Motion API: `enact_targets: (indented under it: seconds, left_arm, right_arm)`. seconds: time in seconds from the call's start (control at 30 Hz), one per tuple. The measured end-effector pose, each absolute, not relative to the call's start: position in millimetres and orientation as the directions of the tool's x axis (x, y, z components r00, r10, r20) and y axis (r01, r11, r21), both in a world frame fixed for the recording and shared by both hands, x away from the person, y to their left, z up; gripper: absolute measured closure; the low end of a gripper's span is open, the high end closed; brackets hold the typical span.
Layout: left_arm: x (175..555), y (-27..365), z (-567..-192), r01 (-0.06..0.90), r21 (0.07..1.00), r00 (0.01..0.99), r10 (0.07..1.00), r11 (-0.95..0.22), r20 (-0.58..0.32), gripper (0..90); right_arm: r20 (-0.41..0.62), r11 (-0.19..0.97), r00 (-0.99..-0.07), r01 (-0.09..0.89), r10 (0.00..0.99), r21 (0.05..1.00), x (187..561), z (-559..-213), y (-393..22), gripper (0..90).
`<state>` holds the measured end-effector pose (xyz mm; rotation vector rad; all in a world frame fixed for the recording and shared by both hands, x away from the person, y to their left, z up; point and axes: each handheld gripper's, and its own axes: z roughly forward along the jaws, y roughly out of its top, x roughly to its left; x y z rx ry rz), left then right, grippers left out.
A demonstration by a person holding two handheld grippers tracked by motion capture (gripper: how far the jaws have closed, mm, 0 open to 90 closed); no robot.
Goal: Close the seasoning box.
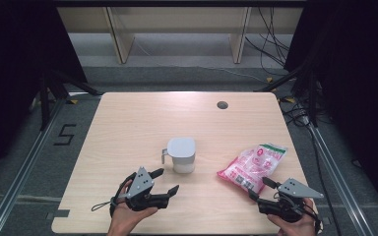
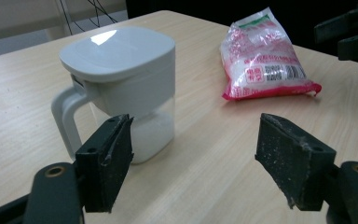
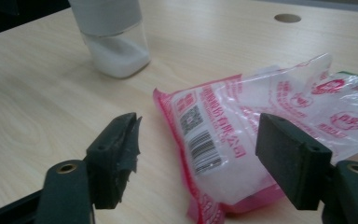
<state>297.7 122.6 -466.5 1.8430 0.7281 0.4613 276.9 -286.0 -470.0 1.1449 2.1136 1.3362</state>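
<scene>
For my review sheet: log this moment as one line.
left gripper: open, facing lidded jug | right gripper: open, at pink bag | both things on table, unheld

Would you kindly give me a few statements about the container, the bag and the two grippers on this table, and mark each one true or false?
1. The lidded container stands upright on the table. True.
2. The left gripper is shut on the container's handle. False: its jaws stand open, short of the container, with nothing between them.
3. The pink and white bag lies flat, to the right of the container in the high view. True.
4. The right gripper has lifted the bag off the table. False: its jaws are open at the bag's near end, and the bag lies on the table.
5. The container's lid is off. False: the lid sits on top.
</scene>
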Motion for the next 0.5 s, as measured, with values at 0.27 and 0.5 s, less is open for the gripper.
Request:
enact_targets:
  seconds: [0.27, 0.5]
  left_arm:
    - [292.8, 124.9, -478.2, 0.278, 0.919, 0.73, 0.683, -0.279, -0.013, 26.2]
    - [287.8, 125.5, -487.6, 0.274, 0.908, 0.729, 0.684, -0.317, 0.019, 26.2]
  right_arm:
    - [0.062, 0.277, -0.635, 0.42, 0.77, 0.864, 272.1, -473.4, -278.8, 30.0]
    - [0.087, 0.279, -0.647, 0.441, 0.758, 0.853, 265.9, -474.0, -276.8, 29.9]
